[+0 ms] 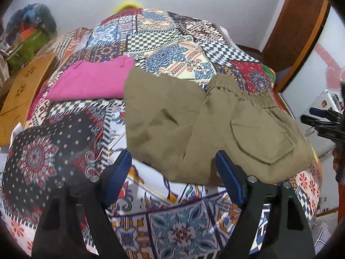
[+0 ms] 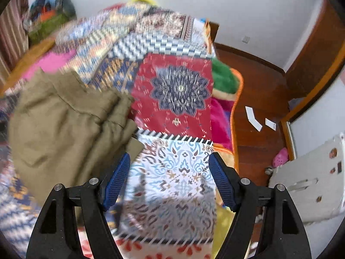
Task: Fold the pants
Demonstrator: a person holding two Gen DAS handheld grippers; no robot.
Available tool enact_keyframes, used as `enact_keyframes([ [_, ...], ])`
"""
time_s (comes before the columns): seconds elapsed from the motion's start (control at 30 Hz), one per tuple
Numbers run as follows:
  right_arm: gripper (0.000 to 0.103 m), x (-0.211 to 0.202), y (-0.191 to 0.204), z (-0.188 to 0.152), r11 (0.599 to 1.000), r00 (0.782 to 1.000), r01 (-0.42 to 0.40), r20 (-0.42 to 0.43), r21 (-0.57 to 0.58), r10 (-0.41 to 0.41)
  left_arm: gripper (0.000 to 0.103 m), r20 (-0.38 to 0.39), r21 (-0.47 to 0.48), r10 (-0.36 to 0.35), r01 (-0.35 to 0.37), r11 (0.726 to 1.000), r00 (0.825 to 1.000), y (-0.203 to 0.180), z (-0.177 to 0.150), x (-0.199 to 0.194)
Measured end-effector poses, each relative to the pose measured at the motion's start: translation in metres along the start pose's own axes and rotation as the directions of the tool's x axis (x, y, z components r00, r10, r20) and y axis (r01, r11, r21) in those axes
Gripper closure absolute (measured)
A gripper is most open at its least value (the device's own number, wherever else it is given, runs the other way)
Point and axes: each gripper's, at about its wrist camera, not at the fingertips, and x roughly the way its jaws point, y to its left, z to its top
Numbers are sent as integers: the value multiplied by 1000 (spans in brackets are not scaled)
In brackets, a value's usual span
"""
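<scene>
Olive-brown pants lie partly folded on the patterned bedspread, elastic waistband to the far right and a flap pocket facing up. My left gripper is open and empty, its blue pads just over the near edge of the pants. My right gripper is open and empty above the bedspread, with the pants to its left, the left finger near their edge. The right gripper also shows at the right edge of the left wrist view.
A folded pink garment lies on the bed behind the pants. A wooden headboard runs along the left. The bed's right edge drops to a wooden floor with paper scraps. A white appliance stands at right.
</scene>
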Motion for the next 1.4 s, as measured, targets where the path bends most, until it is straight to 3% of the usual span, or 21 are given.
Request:
enact_keyframes([
  [0.13,31,-23,17,-5,995,995,-92,48,36,91,22,-6,41,-17,17,999,1000,-8,6,9],
  [0.27,31,-19,46,-21,988,987,-157,23,9,156,25,-37,74,-3,6,997,999,-16,4,24],
  [0.33,31,-6,56,-31,988,988,-153,-15,-4,153,25,-43,74,44,-41,996,998,-16,1,32],
  [0.47,30,21,57,-50,994,990,-113,-80,-1,113,23,-47,23,53,-52,998,997,-1,0,39],
  [0.53,23,26,49,-55,992,989,-124,-81,37,127,21,-52,5,53,-53,999,997,6,-1,42],
  [0.6,23,29,41,-55,986,985,-146,-85,80,152,21,-64,-21,33,-34,999,997,10,-4,45],
  [0.83,23,40,48,-46,997,995,-76,-70,-15,75,23,-64,-42,51,-54,998,997,6,-15,37],
  [1.07,22,64,47,-22,996,998,-22,-58,-85,17,23,-88,-144,-19,6,990,996,15,-30,33],
  [1.27,19,81,48,1,994,997,21,-70,-106,-28,24,-74,-124,-12,3,992,997,7,-35,24],
  [1.4,19,70,51,1,992,996,49,-65,-117,-56,24,-58,-136,-1,-7,991,998,17,-32,11],
])
